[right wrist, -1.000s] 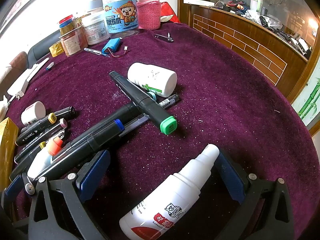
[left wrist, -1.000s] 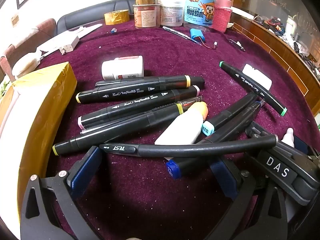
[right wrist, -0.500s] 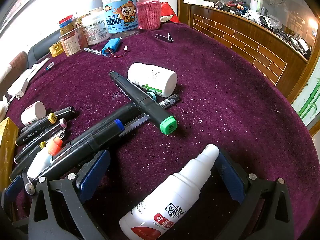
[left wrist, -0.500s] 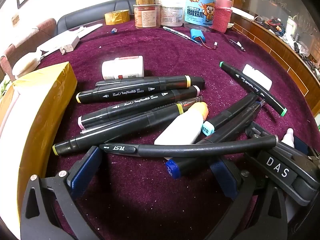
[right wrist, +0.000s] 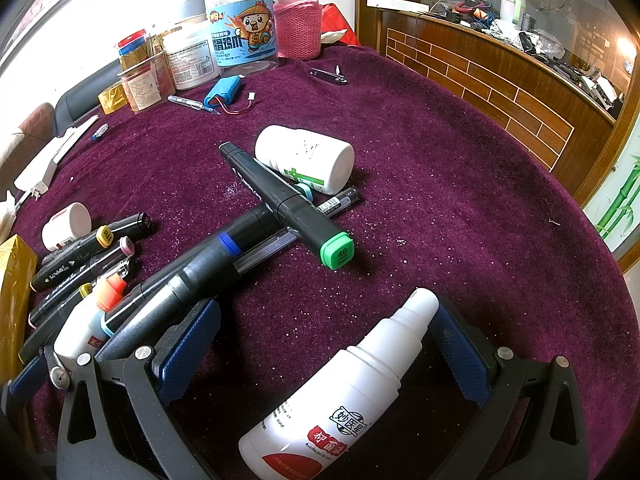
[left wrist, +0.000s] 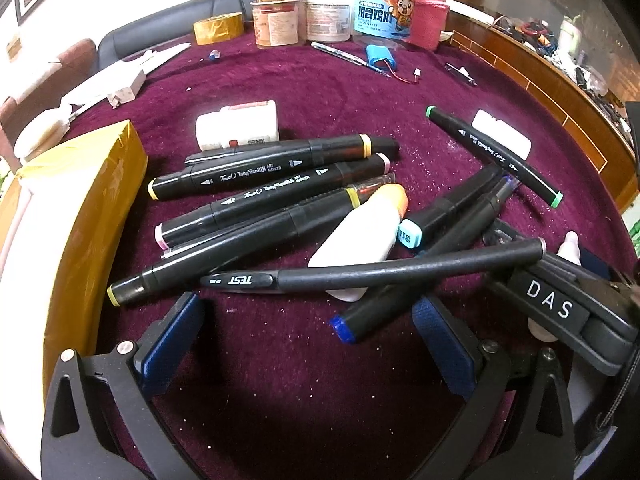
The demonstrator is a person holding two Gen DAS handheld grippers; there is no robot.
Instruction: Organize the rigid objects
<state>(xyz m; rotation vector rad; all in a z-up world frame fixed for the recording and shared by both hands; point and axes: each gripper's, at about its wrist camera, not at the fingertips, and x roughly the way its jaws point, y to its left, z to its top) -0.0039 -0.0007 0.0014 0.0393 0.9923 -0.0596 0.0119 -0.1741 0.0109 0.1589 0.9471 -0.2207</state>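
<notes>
Both tongs hover low over a surface (right wrist: 460,168) draped in purple velvet. Left tongs (left wrist: 308,340) are spread wide and grip nothing; a black pen marked TEST (left wrist: 372,272) lies across the gap just beyond their blue pads. Right tongs (right wrist: 328,340) are also spread wide, with a white spray bottle (right wrist: 340,396) lying between the fingers, nozzle pointing away; whether either pad touches it is hard to judge. Just past the left tongs sits a loose pile of black markers (left wrist: 256,196) with coloured end caps, and a small white bottle with an orange cap (left wrist: 364,232) rests among them. Farther right, a green-capped marker (right wrist: 288,204) lies across other pens, next to a white pill bottle (right wrist: 308,156) on its side. A yellow-taped box (left wrist: 80,220) stands at the left. Jars (right wrist: 240,40) and a pink-sleeved flask (right wrist: 298,20) line the far edge.
</notes>
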